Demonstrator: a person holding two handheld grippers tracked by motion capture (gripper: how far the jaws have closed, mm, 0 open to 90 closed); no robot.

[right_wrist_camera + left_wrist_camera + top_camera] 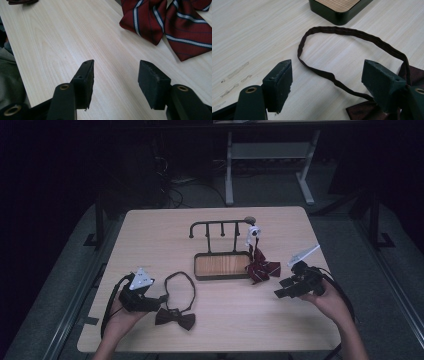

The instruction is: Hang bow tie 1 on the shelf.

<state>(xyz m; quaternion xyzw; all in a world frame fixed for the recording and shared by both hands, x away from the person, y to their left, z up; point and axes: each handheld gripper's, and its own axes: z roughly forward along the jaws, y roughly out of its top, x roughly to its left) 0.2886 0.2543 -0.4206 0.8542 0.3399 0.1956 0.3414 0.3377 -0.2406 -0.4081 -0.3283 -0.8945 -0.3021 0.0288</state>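
Observation:
A dark brown bow tie (pixel 175 319) lies near the table's front left, its strap loop (pixel 180 282) spread toward the rack. My left gripper (pixel 162 298) is open just left of it. In the left gripper view the strap (pixel 324 73) runs across the table between the wide-apart jaws of the left gripper (pixel 327 65) without touching either pad, and the bow (pixel 362 111) sits by the right jaw. A red striped bow tie (pixel 262 267) hangs from the rack's right end down onto the table. My right gripper (pixel 281 288) stands open to its right, holding nothing, and in its own view the right gripper (pixel 116 62) points at bare wood below the red tie (pixel 160 22).
A black hook rack (pixel 220 224) stands on a wood-lined tray base (pixel 222 266) at the table's middle; its corner (pixel 337 15) lies beyond the strap loop. A grey sleeve (pixel 7 75) is at the left edge of the right gripper view. Dark floor, cables and a desk frame (pixel 270 155) lie behind.

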